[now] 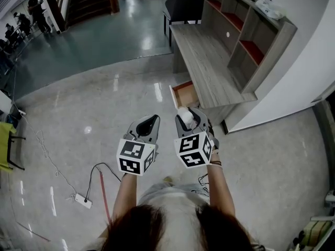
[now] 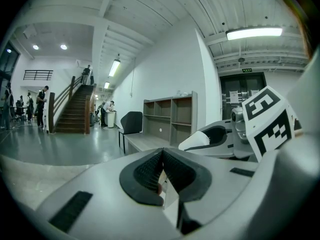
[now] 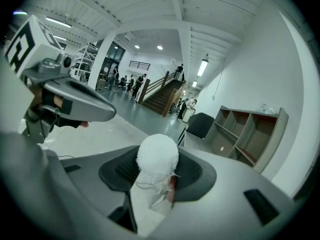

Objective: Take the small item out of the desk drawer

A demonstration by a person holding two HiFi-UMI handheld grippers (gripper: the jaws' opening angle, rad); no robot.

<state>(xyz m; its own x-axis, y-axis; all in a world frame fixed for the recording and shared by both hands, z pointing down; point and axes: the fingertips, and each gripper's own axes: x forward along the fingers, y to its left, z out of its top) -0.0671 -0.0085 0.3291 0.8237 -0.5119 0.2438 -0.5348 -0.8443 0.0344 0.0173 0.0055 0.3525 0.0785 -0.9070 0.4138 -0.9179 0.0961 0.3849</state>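
A small white fluffy item (image 3: 157, 156) in clear wrapping sits clamped between the jaws of my right gripper (image 3: 159, 176). In the head view that item (image 1: 185, 116) shows at the tip of the right gripper (image 1: 189, 120), held in the air short of the desk. The desk drawer (image 1: 184, 94) stands pulled out, its reddish inside bare. My left gripper (image 1: 147, 127) hangs beside the right one, jaws shut with nothing between them (image 2: 161, 171). The white item (image 2: 204, 137) also shows in the left gripper view, off to the right.
A long grey desk (image 1: 201, 61) with a shelf unit (image 1: 246, 35) runs along the white wall; a dark chair (image 1: 184, 7) stands at its far end. A power strip and cables (image 1: 84, 198) lie on the floor at left. A staircase (image 2: 72, 111) and people are far off.
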